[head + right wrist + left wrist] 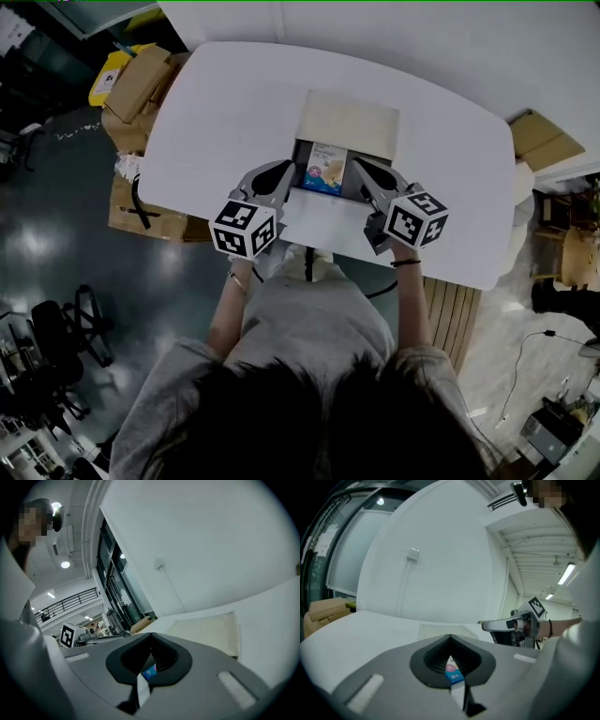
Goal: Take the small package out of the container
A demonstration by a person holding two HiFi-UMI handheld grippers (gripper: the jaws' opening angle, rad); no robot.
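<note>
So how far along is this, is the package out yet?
Not yet. Done: the lid is folded back, so the box is open. In hand: the left gripper and right gripper sit at its sides, jaws closed, neither on the package. Left: grip the package, which lies inside, and lift it out.

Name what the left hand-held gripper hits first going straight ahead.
Probably the small package in the container: the left hand-held gripper points at it, blue print showing just past its tips. Depth is unclear.
</note>
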